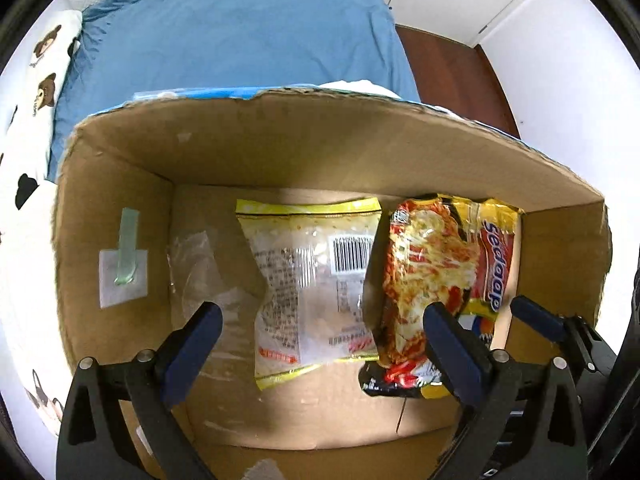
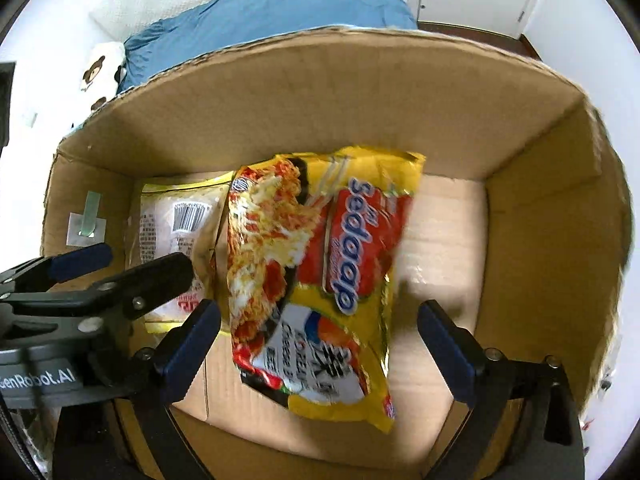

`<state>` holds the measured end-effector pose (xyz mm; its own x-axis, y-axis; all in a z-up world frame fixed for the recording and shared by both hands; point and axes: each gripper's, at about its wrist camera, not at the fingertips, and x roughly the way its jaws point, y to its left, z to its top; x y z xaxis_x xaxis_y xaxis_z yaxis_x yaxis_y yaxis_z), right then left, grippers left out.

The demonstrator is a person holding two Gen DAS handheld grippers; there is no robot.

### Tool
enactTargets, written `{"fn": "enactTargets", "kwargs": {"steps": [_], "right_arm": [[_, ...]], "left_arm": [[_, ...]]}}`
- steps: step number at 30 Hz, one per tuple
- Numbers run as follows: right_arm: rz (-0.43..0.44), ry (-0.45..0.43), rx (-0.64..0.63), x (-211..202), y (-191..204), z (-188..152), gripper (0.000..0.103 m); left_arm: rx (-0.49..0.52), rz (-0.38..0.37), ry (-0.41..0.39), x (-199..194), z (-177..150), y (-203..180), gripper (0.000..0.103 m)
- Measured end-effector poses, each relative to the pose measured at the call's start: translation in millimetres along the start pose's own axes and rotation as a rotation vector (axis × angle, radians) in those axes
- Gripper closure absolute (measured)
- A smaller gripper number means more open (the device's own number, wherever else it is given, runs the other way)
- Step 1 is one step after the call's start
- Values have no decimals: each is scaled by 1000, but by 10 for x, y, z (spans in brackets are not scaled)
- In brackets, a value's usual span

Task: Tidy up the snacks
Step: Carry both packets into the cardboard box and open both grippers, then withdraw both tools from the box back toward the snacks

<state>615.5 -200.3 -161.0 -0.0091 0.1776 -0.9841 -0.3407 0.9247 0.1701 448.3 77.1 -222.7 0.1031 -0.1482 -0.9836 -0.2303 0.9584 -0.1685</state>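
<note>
A bed with a blue cover fills the top of both views, and in front of it stands an open cardboard box that takes up the middle of each frame. Two snack packs are already in it: a clear, yellow-edged packet lying flat at centre of the left wrist view, and a yellow and red noodle packet just right of it, tilted and blurred at centre of the right wrist view, seemingly not yet settled. The left gripper and right gripper both stand wide apart over the packets, pressing on nothing. So two packs look stowed; whether more snacks wait outside the box cannot be told.
</note>
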Motion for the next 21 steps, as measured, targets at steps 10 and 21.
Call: {"fn": "enactTargets", "kwargs": {"steps": [10,21], "right_arm": [[-26,-149,11,-739,-17,-582,3],[-65,-285,-11,-1350,164,-1207,3]], "left_arm": [[8,47,-197,-706,-728,-21,0],[29,61,-326,-1241,-1260,-10,0]]}}
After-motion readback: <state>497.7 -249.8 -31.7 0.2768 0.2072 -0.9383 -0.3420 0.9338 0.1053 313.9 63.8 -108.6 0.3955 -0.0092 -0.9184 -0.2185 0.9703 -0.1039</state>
